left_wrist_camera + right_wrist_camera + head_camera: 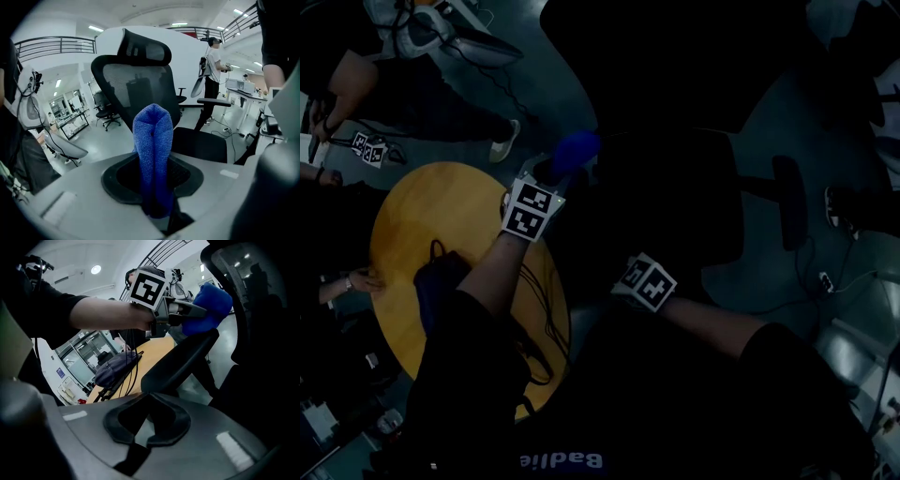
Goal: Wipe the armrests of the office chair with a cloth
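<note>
**Blue cloth at the left armrest, second tool idle**

Our left tool (pixel 153 183) was clamped on a blue microfibre cloth (pixel 153 136). The cloth stood upright between the jaws as a folded wad, and its rounded top rose well past the jaw tips. Beyond it we faced the black office chair (pixel 136 79), with its mesh back and headrest. The seat and the far armrest (pixel 213 101) lay off to the right.

From the right gripper view, the cloth sat at the far end of the near armrest (pixel 180 364), on the chair's left side. It seemed to touch the pad there, though we could not tell how firmly it pressed.

Our right tool (pixel 150 401) had its jaw tips drawn together and nothing between them. It hung low and just short of the near end of that same armrest.

In the dim head view both tools were at the left edge of the chair seat, the left one farther out than the right. A round wooden surface (pixel 422 216) stood just left of the chair. On it were a dark bag (pixel 441 286) and some black cables (pixel 539 309).

A person (pixel 213 70) stood in the bright hall behind the chair.
</note>
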Motion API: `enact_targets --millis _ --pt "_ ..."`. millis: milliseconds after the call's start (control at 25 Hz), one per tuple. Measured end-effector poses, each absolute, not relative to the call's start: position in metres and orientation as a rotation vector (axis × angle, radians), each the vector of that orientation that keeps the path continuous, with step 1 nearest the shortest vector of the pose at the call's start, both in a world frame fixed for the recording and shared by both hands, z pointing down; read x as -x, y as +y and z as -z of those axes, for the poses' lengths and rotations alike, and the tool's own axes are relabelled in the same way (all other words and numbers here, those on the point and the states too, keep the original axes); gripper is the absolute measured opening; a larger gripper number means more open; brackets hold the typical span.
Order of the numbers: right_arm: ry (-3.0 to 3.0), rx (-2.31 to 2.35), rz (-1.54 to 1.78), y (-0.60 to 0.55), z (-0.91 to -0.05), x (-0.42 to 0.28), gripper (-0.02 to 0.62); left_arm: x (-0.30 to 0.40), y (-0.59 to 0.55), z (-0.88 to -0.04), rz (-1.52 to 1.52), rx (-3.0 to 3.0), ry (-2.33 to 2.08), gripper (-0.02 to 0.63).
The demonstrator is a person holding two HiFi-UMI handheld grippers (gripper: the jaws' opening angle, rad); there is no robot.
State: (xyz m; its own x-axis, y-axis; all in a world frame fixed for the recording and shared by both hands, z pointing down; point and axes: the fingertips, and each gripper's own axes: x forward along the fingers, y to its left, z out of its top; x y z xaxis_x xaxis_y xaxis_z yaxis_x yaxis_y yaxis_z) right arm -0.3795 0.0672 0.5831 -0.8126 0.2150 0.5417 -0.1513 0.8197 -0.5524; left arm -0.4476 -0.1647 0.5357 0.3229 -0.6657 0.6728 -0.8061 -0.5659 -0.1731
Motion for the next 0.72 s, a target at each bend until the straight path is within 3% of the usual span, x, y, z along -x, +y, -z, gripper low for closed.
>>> enact_targets --millis 720 --pt "-2.402 -0.007 -0.833 0.066 -0.584 0.379 0.005 0.397 -0.119 -0.554 -1.202 -2.518 -1.167 0.13"
